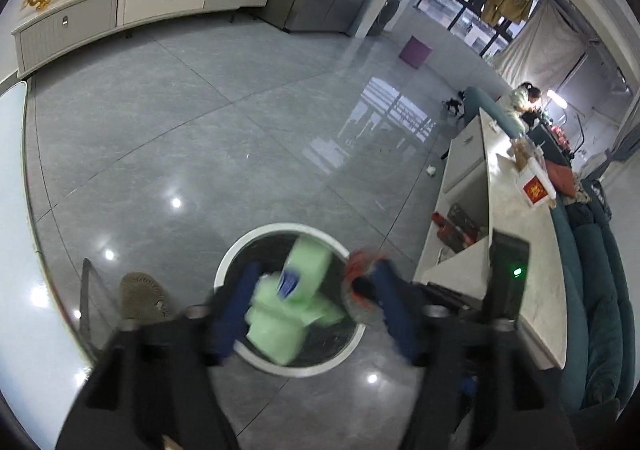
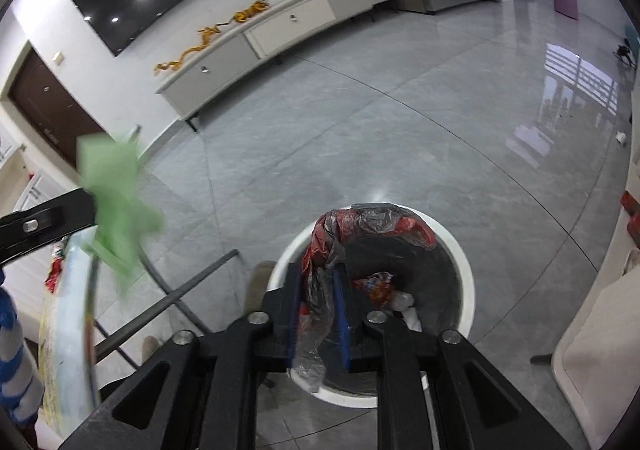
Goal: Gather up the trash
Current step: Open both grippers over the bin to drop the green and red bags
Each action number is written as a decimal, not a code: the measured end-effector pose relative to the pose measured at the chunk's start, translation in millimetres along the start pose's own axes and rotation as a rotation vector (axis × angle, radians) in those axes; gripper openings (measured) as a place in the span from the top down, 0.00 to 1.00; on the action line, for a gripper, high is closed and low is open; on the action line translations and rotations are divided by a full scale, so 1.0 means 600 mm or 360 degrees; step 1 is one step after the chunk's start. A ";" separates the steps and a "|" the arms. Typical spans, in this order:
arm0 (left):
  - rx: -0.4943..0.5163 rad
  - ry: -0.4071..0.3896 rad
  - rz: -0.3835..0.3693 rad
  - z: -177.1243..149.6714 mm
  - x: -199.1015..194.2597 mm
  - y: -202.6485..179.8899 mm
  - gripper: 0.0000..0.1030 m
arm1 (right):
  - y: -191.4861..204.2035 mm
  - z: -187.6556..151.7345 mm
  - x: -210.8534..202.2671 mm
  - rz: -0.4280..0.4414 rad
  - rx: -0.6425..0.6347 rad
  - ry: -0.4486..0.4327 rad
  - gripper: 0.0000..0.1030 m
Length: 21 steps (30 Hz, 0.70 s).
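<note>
Glossy grey floor tiles [image 2: 400, 121], crinkled thin plastic liner [image 2: 384, 217] in smooth white bin [image 2: 466, 270]

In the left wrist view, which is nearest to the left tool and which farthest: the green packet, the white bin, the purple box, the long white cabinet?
1. Green packet: between the fingers of the left tool, above the bin.
2. White bin: directly below the tool.
3. Purple box: far across the floor, upper right.
4. Long white cabinet: against the far wall, upper left. Items 3 and 4 are too close to call.
</note>
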<state>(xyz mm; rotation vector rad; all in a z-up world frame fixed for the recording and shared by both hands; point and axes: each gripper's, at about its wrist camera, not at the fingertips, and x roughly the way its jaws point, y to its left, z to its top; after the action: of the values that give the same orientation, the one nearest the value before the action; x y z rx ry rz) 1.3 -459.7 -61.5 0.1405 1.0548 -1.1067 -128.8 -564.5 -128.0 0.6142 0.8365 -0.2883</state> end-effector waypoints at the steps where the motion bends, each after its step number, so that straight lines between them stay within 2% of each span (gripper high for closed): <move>1: 0.0001 0.0000 -0.0005 -0.001 0.001 -0.001 0.38 | -0.004 -0.002 0.002 -0.0013 0.0013 0.0002 0.66; 2: 0.0010 0.0006 -0.0011 -0.003 0.002 -0.004 0.38 | -0.009 -0.003 0.003 -0.0024 0.0026 0.0002 0.63; 5: 0.0060 -0.0028 0.0039 -0.013 -0.010 -0.003 0.38 | -0.017 -0.007 0.002 -0.0041 0.0051 0.0006 0.63; 12: 0.0052 -0.0245 0.0091 -0.031 -0.080 0.000 0.38 | -0.002 -0.007 -0.023 -0.0021 0.0047 -0.0042 0.63; 21: 0.0023 -0.0366 0.0226 -0.063 -0.209 0.056 0.38 | 0.100 0.016 -0.089 0.0105 -0.0091 -0.0190 0.61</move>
<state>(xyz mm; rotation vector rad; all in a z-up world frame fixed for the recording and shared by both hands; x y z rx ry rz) -1.4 -338.9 -0.6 0.0956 0.8189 -0.9767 -129.3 -523.1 -58.8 0.5646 0.7061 -0.2378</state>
